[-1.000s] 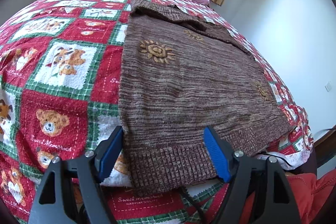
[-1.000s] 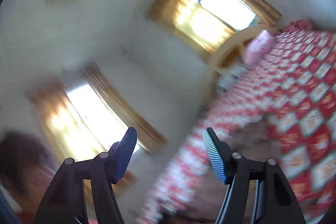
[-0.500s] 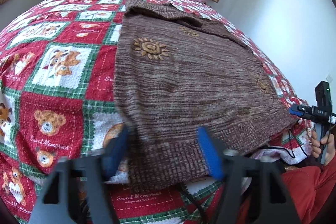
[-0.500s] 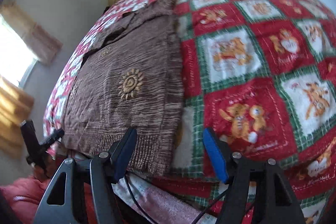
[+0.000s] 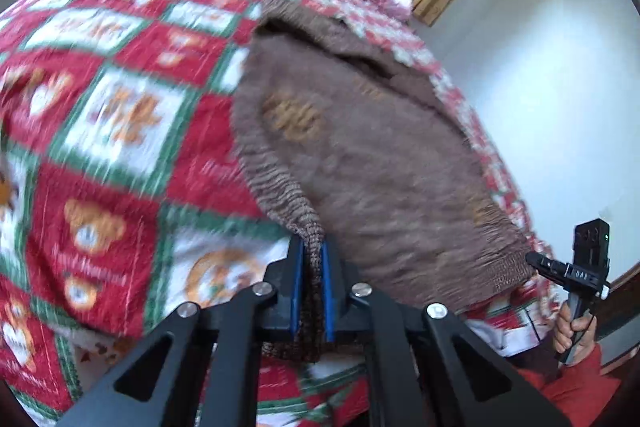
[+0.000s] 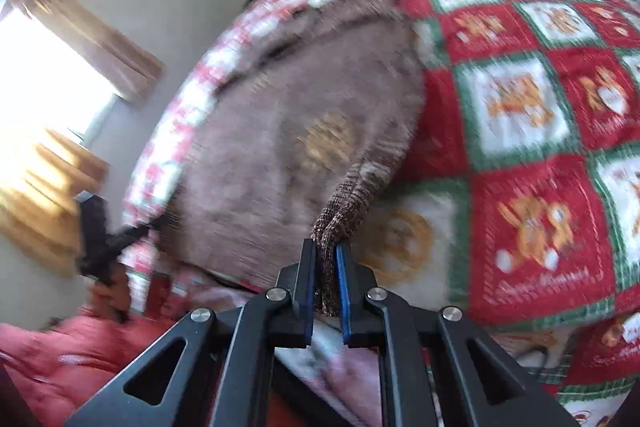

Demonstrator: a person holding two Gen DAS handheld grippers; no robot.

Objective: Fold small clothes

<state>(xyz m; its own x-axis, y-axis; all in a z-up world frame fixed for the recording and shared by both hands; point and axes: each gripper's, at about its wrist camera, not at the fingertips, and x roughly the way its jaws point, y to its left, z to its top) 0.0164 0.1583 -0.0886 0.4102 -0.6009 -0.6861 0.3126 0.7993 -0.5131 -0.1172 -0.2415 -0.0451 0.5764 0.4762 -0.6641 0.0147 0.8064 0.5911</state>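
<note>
Ribbed brown hem is pinched at both near corners — left gripper [image 5: 311, 291] and right gripper [image 6: 327, 283] clamped on the sweater [image 5: 360, 155], lying on the quilt [image 5: 120, 131]. Risk: shallow bites, knit slipping free when lifted.

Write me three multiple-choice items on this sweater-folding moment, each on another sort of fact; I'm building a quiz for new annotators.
1. Where does the sweater lie?
A. on a chair
B. on the quilt
C. on the floor

2. What colour is the sweater?
A. brown
B. blue
C. white

3. What is the state of the left tool?
A. wide open above the sweater
B. shut on nothing
C. shut on the sweater's ribbed hem

Key:
1 B, the knit is spread over the red, green and white teddy-bear patchwork.
2 A, brown knit with orange sun motifs.
3 C, the hem is bunched between its blue pads; the right tool pinches the other hem corner likewise.
</note>
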